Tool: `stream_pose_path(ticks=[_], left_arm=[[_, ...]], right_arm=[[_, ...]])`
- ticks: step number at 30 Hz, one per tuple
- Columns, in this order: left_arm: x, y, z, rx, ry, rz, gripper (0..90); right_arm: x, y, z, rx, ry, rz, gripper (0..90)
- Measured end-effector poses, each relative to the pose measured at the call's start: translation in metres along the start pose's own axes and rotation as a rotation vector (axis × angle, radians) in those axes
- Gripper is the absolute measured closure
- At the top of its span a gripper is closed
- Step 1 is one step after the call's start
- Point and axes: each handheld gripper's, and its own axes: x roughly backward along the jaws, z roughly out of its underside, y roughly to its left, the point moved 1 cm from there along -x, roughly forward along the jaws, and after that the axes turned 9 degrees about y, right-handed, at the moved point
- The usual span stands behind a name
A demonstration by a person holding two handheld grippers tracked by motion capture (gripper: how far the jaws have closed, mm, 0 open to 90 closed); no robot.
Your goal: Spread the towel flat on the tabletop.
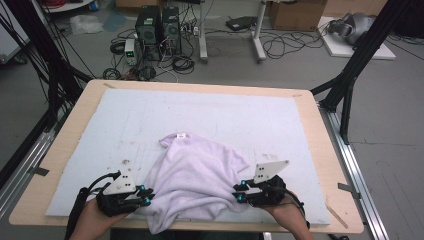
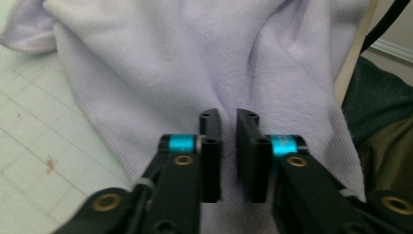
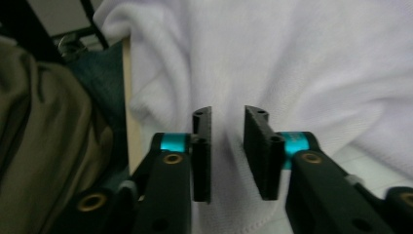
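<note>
Pale blue mat, lilac towel, left hand-held gripper and right hand-held gripper slightly parted, cloth between jaws.

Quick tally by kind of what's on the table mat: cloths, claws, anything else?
Lavender cloth: 1
Claws: 2, the left claw and the right claw, one at each side of the cloth
White mat under them: 1
Total: 4
</note>
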Motion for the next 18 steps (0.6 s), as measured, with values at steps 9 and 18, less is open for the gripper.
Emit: stream_pose_path(ticks=[9,18], left_arm=[[-0.018,0.062,-0.042,0.061,-0.086,-0.051,62.6],[-0.07,0.113,-0.067,0.121,-0.046,-0.105,74.9]], right_arm=[[-0.001,-0.056,-0.013,-0.094,-0.044,0.138,58.0],[-0.022,-0.094,-0.003,-0.181,0.035,0.189,52.3]])
